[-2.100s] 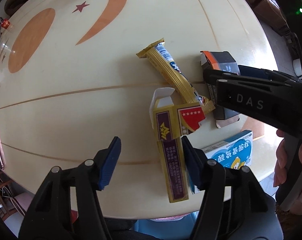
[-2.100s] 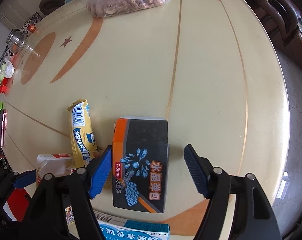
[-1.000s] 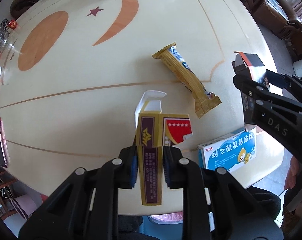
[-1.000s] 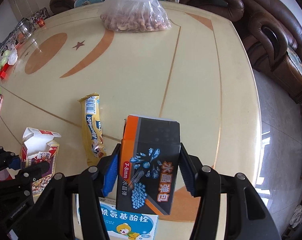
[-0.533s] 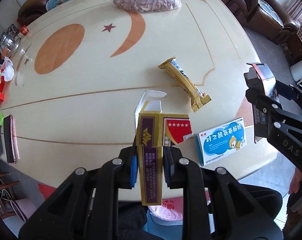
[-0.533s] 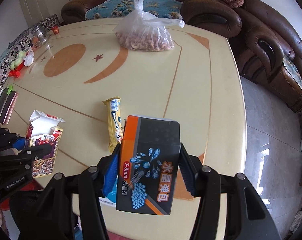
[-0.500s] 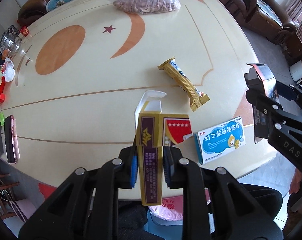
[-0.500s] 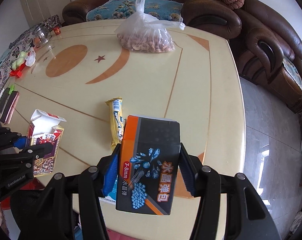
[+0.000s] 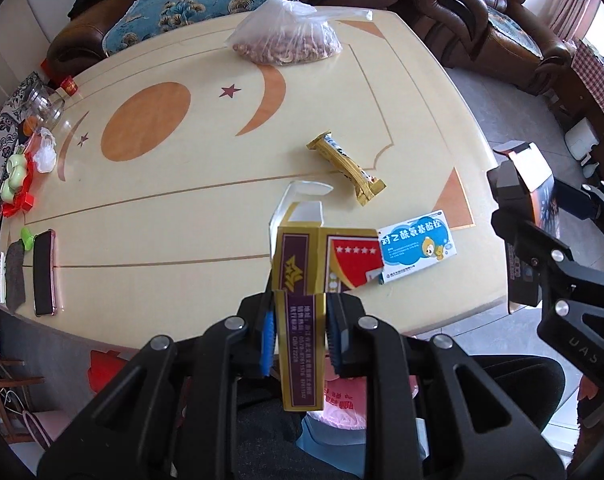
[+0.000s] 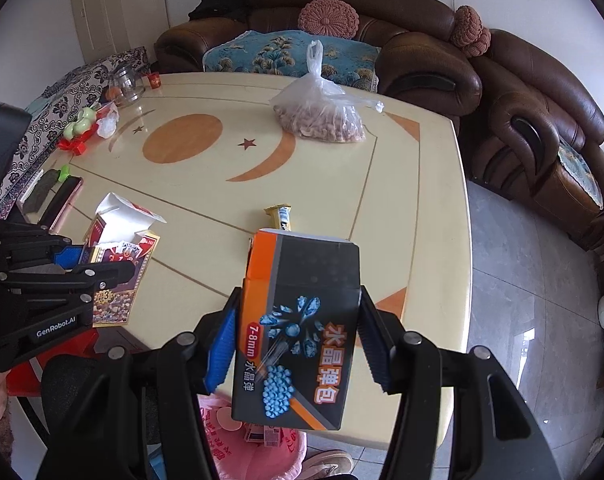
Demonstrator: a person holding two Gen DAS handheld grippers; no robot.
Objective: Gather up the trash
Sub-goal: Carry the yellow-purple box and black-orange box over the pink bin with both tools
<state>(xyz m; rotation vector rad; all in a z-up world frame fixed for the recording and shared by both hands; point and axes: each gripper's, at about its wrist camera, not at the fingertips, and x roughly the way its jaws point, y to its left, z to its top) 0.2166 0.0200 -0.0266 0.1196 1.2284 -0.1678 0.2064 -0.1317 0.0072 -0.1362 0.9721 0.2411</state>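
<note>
A clear plastic bag of nuts [image 9: 287,42] sits near the far edge of the cream table [image 9: 181,200], which is inlaid with an orange oval, crescent and stars. By the left edge lie a phone in a pink case [image 9: 44,272] and a glass jar [image 9: 45,106]. A brown leather sofa [image 10: 422,56] stands behind the table.

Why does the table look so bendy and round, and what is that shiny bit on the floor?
Both wrist views are fisheye, so the table bulges and the corners go black. In the right wrist view, daylight glares off the grey floor tiles. The black and orange box is sharp, not blurry.
</note>
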